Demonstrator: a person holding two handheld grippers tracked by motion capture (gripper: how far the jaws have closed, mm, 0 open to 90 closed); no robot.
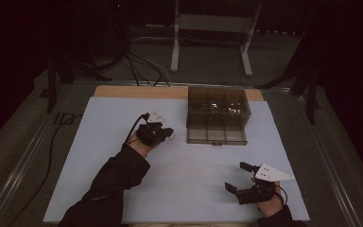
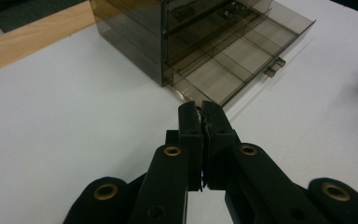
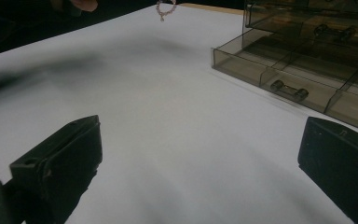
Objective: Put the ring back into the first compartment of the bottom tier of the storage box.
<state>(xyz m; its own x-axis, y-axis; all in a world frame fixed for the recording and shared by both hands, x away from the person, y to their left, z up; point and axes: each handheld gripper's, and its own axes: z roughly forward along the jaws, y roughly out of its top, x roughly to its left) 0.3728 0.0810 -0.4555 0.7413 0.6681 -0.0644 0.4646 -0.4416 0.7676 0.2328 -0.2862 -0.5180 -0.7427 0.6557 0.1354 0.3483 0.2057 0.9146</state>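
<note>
High view: a white desk [image 1: 123,156] carries a smoky, see-through drawer cabinet [image 1: 219,101] at its far middle, with the person's two hands coming in from the near edge.
Left claw [image 1: 169,134]: pinched nearly closed on a small beaded bracelet [image 1: 172,136], held just left of the cabinet's pulled-out drawer.
Left gripper view: the two black jaws meet at the tips, with a thin dark strand caught between them; the bracelet itself is mostly hidden here.
Bracelet look: in the right gripper view it hangs as a small loop of pale pinkish beads [image 3: 166,8] at the far top, above the desk.
Bracelet place: in the air under the left claw, near the drawer's front left corner; whether it touches the desk I cannot tell.
Drawer [image 1: 216,134]: the lowest one, drawn out toward the person, split by clear dividers into compartments, with a small bar handle [image 3: 289,90] on its front wall.
Right claw [image 1: 238,177]: jaws spread wide and empty, low over the near right part of the desk, well apart from the cabinet.
</note>
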